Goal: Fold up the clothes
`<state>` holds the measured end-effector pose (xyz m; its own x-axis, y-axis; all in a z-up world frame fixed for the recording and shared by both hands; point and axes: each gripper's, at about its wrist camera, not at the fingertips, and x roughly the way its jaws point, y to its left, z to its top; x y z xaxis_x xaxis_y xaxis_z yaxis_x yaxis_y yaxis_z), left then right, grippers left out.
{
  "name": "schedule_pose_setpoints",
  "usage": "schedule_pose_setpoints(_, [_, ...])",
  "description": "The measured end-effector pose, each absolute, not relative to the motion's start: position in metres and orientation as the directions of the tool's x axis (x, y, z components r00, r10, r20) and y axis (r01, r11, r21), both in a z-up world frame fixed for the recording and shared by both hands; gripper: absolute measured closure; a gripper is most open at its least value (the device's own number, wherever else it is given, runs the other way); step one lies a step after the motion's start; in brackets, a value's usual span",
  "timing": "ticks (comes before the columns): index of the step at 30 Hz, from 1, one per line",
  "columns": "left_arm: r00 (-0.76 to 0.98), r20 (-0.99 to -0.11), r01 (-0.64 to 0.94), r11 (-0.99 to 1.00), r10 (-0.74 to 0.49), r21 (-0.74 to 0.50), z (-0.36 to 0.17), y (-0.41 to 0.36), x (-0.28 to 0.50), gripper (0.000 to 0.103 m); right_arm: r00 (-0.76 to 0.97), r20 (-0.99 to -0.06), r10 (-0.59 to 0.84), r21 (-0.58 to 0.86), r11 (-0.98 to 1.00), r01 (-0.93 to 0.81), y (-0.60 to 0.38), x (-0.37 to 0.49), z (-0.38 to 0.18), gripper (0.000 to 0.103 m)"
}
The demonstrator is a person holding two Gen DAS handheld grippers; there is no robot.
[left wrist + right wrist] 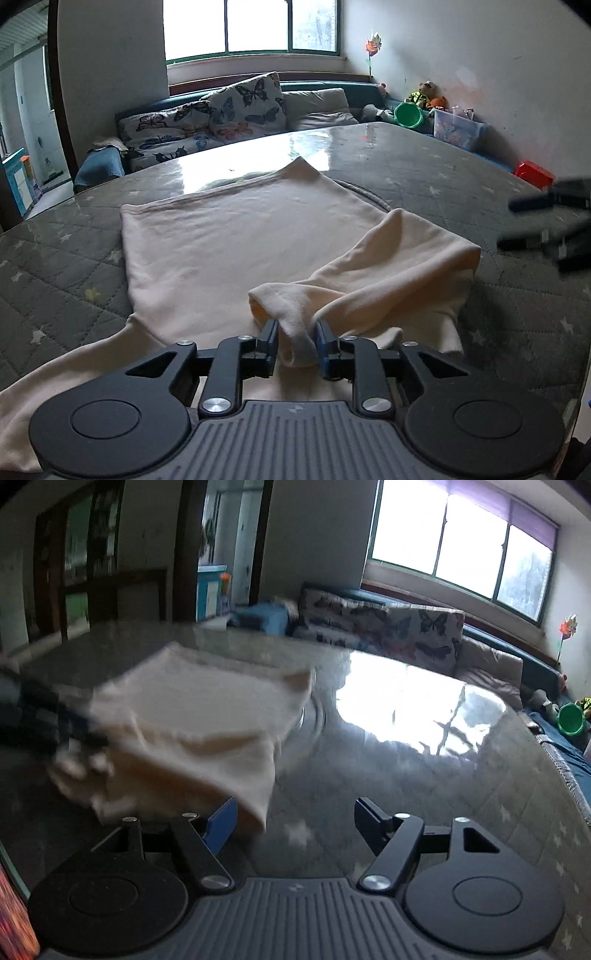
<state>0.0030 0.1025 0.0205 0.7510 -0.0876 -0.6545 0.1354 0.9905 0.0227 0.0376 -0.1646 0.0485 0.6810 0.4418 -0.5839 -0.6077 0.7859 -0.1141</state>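
One cream garment (240, 236) lies on the desk (424, 162), its long axis running from lower centre toward the upper centre. The left gripper (295, 341) has a fold of sleeve between its narrowly parted jaws; whether they press it I cannot tell. The right gripper (295, 821) has jaws wide apart, empty.

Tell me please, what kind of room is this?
Probably a living room in a home: a sofa with butterfly cushions under a wide window, soft toys in the corner, and a cream garment on a glossy table.
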Motion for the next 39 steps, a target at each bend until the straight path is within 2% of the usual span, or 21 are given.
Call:
schedule_pose_setpoints(4, [0.777, -0.626, 0.116, 0.992, -0.065, 0.040, 0.032, 0.102, -0.006, 0.076, 0.710, -0.550, 0.439, -0.121, 0.800, -0.588, -0.143, 0.072, 0.050, 0.031])
schedule_pose_setpoints(11, [0.801, -0.597, 0.094, 0.995, -0.054, 0.037, 0.046, 0.105, -0.013, 0.076, 0.704, -0.616, 0.353, -0.193, 0.799, -0.570, -0.107, 0.119, 0.012, 0.031])
schedule_pose_setpoints(17, [0.764, -0.636, 0.139, 0.990, -0.106, 0.001, 0.028, 0.096, 0.011, 0.076, 0.718, -0.595, 0.361, -0.189, 0.805, -0.562, -0.113, 0.104, 0.020, 0.031])
schedule_pose_setpoints(24, [0.758, -0.647, 0.105, 0.994, -0.082, -0.003, 0.018, 0.104, 0.000, 0.073, 0.670, -0.614, 0.417, -0.221, 0.724, -0.653, -0.095, 0.080, 0.011, 0.029])
schedule_pose_setpoints(27, [0.779, -0.627, 0.001, 1.000, -0.006, -0.009, 0.024, 0.122, -0.021, 0.066, 0.673, -0.592, 0.443, -0.249, 0.694, -0.676, -0.085, 0.063, 0.011, 0.029])
schedule_pose_setpoints(30, [0.772, -0.623, -0.176, 0.984, 0.126, -0.019, 0.026, 0.150, -0.045, 0.056, 0.637, -0.579, 0.509, -0.222, 0.653, -0.724, -0.076, 0.049, 0.016, 0.024])
schedule_pose_setpoints(34, [0.736, -0.620, -0.386, 0.921, 0.272, -0.054, 0.030, 0.191, -0.073, 0.056, 0.590, -0.600, 0.541, -0.196, 0.615, -0.763, -0.063, 0.042, 0.014, 0.024])
schedule_pose_setpoints(37, [0.696, -0.610, -0.532, 0.843, 0.380, -0.082, 0.034, 0.217, -0.090, 0.049, 0.580, -0.602, 0.549, -0.178, 0.615, -0.768, -0.061, 0.040, 0.015, 0.024])
schedule_pose_setpoints(39, [0.661, -0.613, -0.610, 0.785, 0.432, -0.105, 0.034, 0.231, -0.099, 0.048, 0.580, -0.598, 0.554, -0.168, 0.620, -0.766, -0.063, 0.041, 0.017, 0.024])
